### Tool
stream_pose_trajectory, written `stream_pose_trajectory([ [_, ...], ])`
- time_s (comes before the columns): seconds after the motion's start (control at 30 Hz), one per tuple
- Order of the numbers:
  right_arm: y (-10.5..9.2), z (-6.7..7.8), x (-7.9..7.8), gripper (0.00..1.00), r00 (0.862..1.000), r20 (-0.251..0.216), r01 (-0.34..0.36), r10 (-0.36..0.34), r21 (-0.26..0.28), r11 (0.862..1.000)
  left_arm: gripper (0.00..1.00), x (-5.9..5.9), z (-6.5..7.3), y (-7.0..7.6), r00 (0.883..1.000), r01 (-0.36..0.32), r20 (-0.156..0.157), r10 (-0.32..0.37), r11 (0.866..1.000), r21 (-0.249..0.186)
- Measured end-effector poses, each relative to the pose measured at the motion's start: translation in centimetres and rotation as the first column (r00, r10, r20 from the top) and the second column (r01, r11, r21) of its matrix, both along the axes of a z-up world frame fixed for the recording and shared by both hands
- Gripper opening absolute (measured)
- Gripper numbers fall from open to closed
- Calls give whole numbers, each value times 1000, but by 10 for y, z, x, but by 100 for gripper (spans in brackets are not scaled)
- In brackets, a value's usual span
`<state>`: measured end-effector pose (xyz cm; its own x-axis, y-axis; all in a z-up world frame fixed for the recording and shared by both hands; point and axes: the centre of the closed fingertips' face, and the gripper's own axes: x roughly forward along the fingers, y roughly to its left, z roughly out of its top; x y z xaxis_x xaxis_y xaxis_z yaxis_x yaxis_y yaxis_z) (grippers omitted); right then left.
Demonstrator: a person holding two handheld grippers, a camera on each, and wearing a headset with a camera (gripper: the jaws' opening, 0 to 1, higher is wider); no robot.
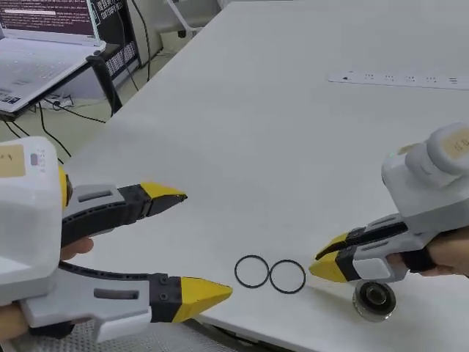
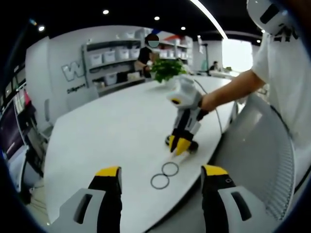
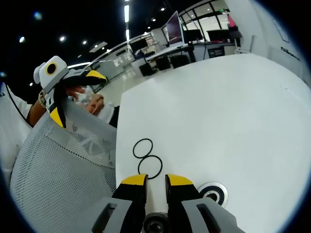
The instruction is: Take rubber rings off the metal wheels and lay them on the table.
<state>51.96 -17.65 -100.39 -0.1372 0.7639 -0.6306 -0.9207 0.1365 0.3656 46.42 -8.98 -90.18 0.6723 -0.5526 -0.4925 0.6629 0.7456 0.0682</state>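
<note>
Left tongs [image 1: 205, 244] gape wide; right tongs [image 1: 314, 264] sit almost together beside a round silver metal wheel [image 1: 374, 299]. Two thin black rubber rings [image 1: 269, 274] lie between them.

An open-plan office or lab, shown by a long white worktop [image 1: 293, 147] with a power strip [image 1: 403, 79], a laptop [image 1: 37, 59] beside it, shelves of storage bins [image 2: 112, 68], monitors [image 3: 175, 29], a mesh chair [image 3: 63, 160] and recessed ceiling lights [image 2: 105, 11].

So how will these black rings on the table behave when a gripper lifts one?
The rubber rings look very thin, so one would probably sag and weigh little. Lying flat on the table, they seem unlikely to roll, but hard to get a jaw under.
</note>
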Motion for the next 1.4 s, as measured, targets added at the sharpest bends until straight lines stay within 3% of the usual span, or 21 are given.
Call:
stream_pose_trajectory([
  [0.33,-21,33,-5,14,999,50,16,-19,51,999,67,2,-1,-8,999,37,-3,-37,999,9],
  [0.43,-30,42,-3,14,995,92,27,-32,59,998,67,2,-1,-10,999,45,-3,-45,999,13],
  [0.6,-41,57,-3,16,991,124,42,-53,89,995,67,3,-1,-14,998,61,-2,-61,998,19],
  [0.93,-71,85,8,17,971,156,153,-180,171,973,67,6,1,-19,996,87,1,-87,996,26],
  [1.13,-96,83,19,18,953,137,240,-270,199,950,67,8,3,-24,994,109,5,-109,994,25],
  [1.4,-121,64,21,18,924,94,348,-369,188,919,67,13,13,-30,990,142,21,-142,989,29],
])
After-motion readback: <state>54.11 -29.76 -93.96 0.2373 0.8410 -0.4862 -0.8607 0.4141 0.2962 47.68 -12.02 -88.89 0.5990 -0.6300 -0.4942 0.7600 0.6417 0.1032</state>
